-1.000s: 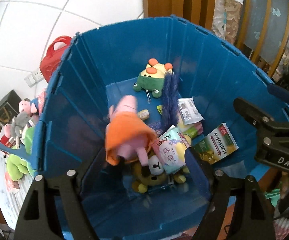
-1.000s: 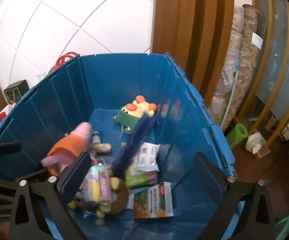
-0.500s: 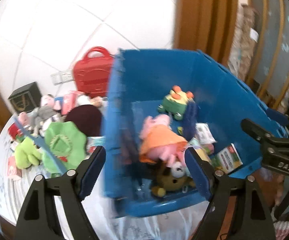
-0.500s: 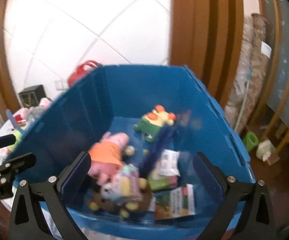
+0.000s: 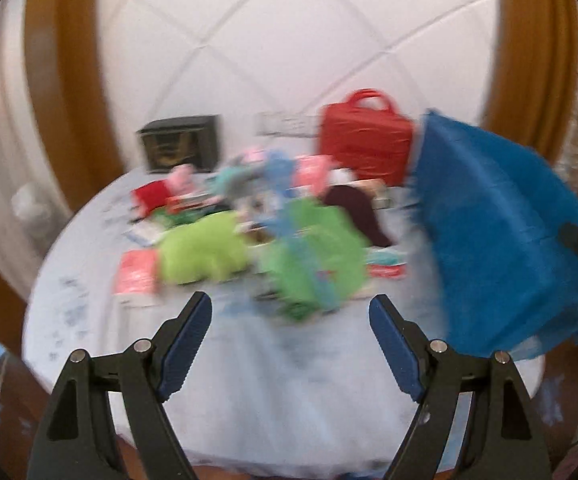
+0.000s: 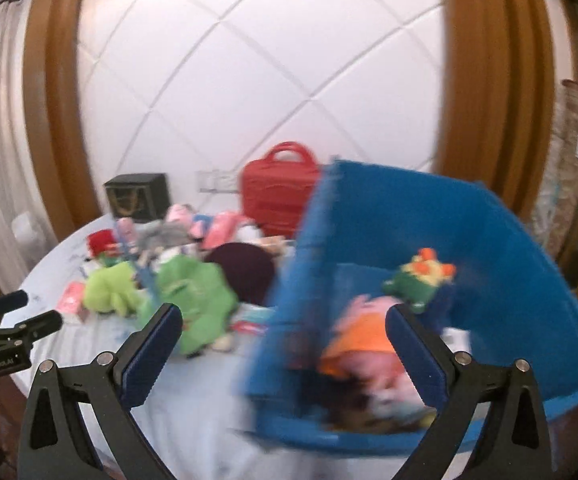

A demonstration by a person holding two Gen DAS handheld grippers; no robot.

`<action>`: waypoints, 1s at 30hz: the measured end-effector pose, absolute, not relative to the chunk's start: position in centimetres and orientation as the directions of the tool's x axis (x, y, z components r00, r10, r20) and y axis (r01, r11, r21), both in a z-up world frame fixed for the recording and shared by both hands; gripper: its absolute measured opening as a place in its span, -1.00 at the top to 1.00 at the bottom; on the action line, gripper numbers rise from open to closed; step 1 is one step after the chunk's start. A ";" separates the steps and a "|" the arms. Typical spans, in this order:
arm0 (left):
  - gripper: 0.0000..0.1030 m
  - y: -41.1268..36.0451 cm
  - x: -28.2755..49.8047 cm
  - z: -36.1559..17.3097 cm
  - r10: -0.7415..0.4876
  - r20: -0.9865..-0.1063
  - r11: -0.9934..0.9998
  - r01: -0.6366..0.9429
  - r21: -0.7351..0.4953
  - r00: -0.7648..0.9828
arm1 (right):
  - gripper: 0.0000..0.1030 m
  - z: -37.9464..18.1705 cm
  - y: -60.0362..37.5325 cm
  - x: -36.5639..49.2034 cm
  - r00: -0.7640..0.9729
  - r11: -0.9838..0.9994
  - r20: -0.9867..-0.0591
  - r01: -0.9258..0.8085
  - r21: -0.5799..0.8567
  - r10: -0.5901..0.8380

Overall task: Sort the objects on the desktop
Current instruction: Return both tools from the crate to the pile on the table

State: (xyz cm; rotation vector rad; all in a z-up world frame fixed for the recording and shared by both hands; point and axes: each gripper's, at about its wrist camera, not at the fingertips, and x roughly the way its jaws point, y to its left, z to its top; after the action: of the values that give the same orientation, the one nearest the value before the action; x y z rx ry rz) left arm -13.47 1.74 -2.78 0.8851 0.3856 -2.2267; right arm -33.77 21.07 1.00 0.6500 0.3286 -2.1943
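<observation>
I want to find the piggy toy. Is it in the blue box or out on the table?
In the box. The pink pig in orange lies inside the blue box, near the green frog toy.

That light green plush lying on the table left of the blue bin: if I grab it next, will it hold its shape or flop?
The light green plush looks soft and rounded, so it will probably squash between the fingers and sag. It seems light for its bulk. Other items crowd against it on the table, so lifting may drag neighbours. The frames are blurred, so take this loosely.
</observation>
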 end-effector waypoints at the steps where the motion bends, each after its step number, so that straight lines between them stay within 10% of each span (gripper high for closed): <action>1: -0.57 0.4 -12.0 -3.3 -0.508 -0.700 -0.700 0.714 -0.006 -0.503 | -1.00 0.5 19.0 -32.3 -0.535 -0.637 -0.560 0.771 -0.018 -0.633; 30: -0.57 -25.0 -5.2 -18.4 -0.403 -0.893 -0.438 0.899 -0.002 -0.199 | -1.00 -13.7 -1.7 -34.2 -0.306 -0.554 -0.800 0.832 0.039 -0.516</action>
State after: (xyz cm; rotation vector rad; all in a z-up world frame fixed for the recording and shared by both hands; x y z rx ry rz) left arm -5.21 -25.02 -18.39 1.0984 0.6893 -1.7851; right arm -34.24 -1.67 -13.67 1.0048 0.4889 -1.9565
